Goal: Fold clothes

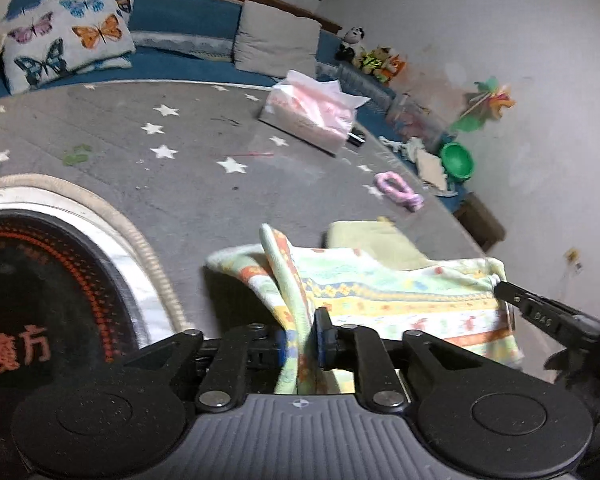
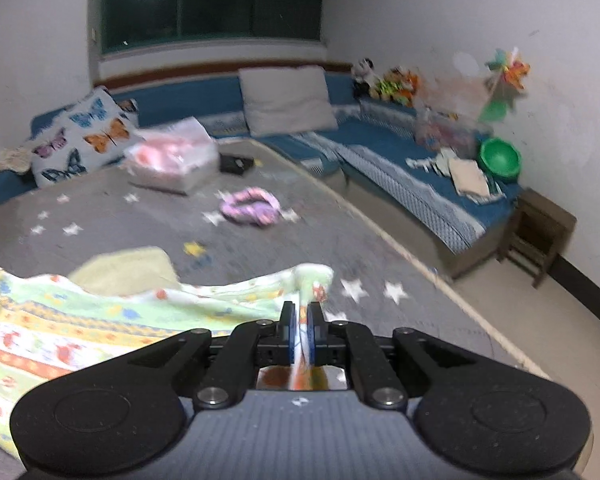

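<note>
1. The left wrist camera sits just behind the left gripper point(image 1: 300, 340), low over a grey star-patterned mat point(image 1: 188, 184), and looks forward and rightward across it toward the blue bench seating point(image 1: 180, 16) and the white wall.
2. The right wrist camera sits just behind the right gripper point(image 2: 300, 320), also low, and faces the bench corner and a dark window point(image 2: 212, 0).
3. Both views share the patterned cloth point(image 1: 400, 300) close up, the butterfly cushion point(image 1: 60, 36), the tissue pack point(image 1: 312, 112), the pink ring toy point(image 1: 398, 190) and the green bowl point(image 1: 456, 158).
4. The right gripper's tip also enters the left view at its right edge.
</note>
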